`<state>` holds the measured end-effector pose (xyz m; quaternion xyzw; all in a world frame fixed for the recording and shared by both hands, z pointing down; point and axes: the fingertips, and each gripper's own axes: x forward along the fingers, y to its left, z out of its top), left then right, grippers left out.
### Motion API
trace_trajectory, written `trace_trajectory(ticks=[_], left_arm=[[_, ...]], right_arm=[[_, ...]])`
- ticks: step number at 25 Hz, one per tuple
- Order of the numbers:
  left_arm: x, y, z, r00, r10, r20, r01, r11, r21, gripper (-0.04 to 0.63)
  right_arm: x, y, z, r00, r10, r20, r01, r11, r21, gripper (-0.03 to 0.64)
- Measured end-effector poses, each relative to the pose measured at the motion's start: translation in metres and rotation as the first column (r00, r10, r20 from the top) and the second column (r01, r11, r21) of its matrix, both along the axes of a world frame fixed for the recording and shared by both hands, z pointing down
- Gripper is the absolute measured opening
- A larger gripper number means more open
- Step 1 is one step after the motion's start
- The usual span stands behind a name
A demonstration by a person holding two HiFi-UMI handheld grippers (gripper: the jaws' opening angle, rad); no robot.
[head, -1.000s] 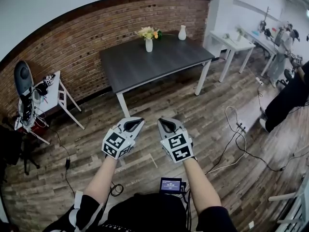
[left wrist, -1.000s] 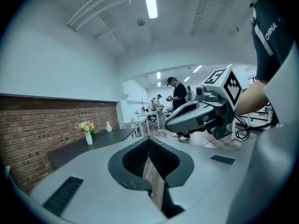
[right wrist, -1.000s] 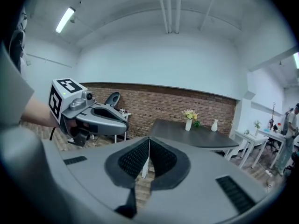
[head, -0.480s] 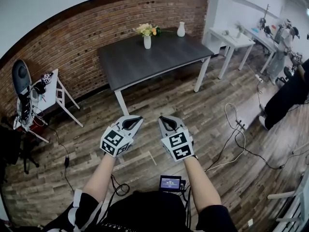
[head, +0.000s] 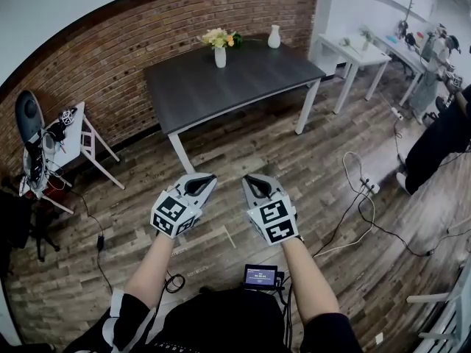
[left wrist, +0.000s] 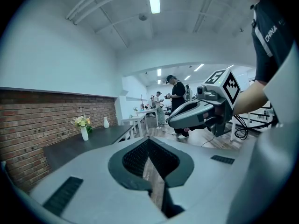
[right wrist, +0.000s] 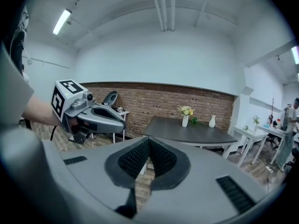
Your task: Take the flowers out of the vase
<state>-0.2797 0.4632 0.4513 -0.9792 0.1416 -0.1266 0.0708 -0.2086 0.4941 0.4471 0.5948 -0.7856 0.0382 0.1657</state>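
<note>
A bunch of yellow and peach flowers [head: 216,37] stands in a small white vase [head: 220,57] near the far edge of a dark table [head: 235,79]. The same flowers [right wrist: 186,110] and vase [right wrist: 185,121] show in the right gripper view, and the vase [left wrist: 84,134] appears far left in the left gripper view. My left gripper [head: 207,177] and right gripper [head: 250,179] hang side by side over the wood floor, well short of the table. Both are shut with nothing between the jaws.
A second, empty white vase [head: 274,37] stands at the table's far right. A white side table [head: 79,140] with gear is at the left by the brick wall. White desks [head: 358,50] and people are at the right. Cables [head: 360,219] lie across the floor.
Both grippers have drifted forward a little toward the table. The table and vase sit slightly further left in the head view. Jaws stay shut.
</note>
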Motion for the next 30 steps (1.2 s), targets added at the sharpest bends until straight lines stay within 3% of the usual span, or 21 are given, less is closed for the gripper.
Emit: trace_trajectory(ticks=[10, 16, 30], left_arm=[[0.049, -0.018, 0.009, 0.998, -0.05, 0.024, 0.05, 0.999, 0.001, 0.002], [0.064, -0.062, 0.019, 0.998, -0.059, 0.023, 0.06, 0.998, -0.022, 0.002], [0.101, -0.257, 0.028, 0.999, 0.041, 0.023, -0.04, 0.998, -0.037, 0.002]], right_arm=[[0.061, -0.021, 0.013, 0.999, -0.022, 0.033, 0.023, 0.999, -0.024, 0.006], [0.076, -0.061, 0.021, 0.999, -0.033, 0.041, 0.034, 0.999, -0.034, 0.006], [0.107, -0.238, 0.014, 0.998, 0.058, 0.04, -0.057, 0.998, -0.027, 0.006]])
